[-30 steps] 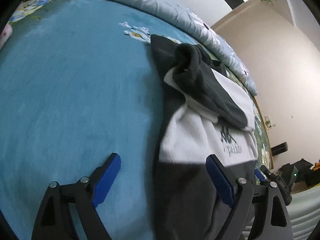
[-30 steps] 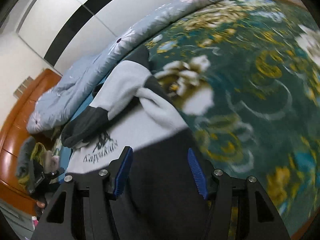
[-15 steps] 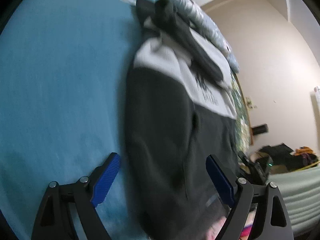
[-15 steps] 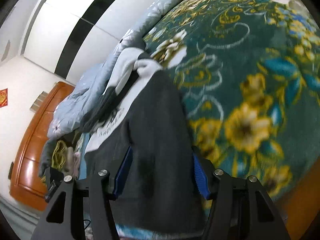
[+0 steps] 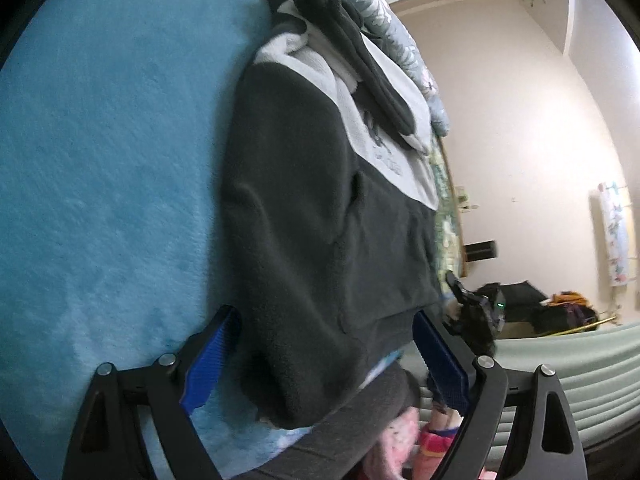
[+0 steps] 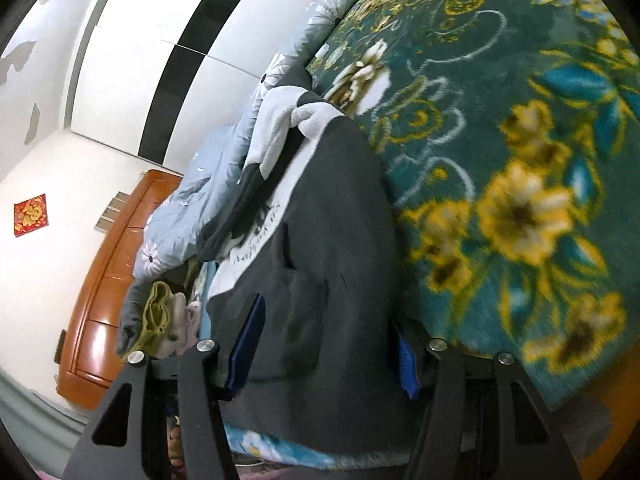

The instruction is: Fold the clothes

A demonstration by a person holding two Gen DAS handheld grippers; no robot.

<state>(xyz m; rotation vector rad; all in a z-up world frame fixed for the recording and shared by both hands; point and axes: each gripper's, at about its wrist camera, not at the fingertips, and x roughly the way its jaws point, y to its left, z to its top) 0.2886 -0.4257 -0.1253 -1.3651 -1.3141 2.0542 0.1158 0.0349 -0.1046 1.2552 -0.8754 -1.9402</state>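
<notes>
Dark grey and white fleece sweatshirt (image 5: 304, 208) lies flat on the bed, long axis running from the near edge toward the far edge. Hem is at the near edge, white chest panel and collar at the far end next to the rolled floral quilt (image 5: 404, 48). One dark sleeve (image 5: 368, 60) is folded diagonally across the white chest.

Chest print (image 6: 256, 240): dark logo with a line of lettering under it, too blurred to read.

Left half of the garment sits on the plain blue blanket (image 5: 100, 160), right half on the green floral blanket (image 6: 520, 140).

Left gripper (image 5: 324, 360): jaws wide, straddling the hem corner, blue pads clear of the fabric, holding nothing.

Right gripper (image 6: 328, 348): jaws about half spread with the hem between them. Can't tell whether the pads press the cloth.
</notes>
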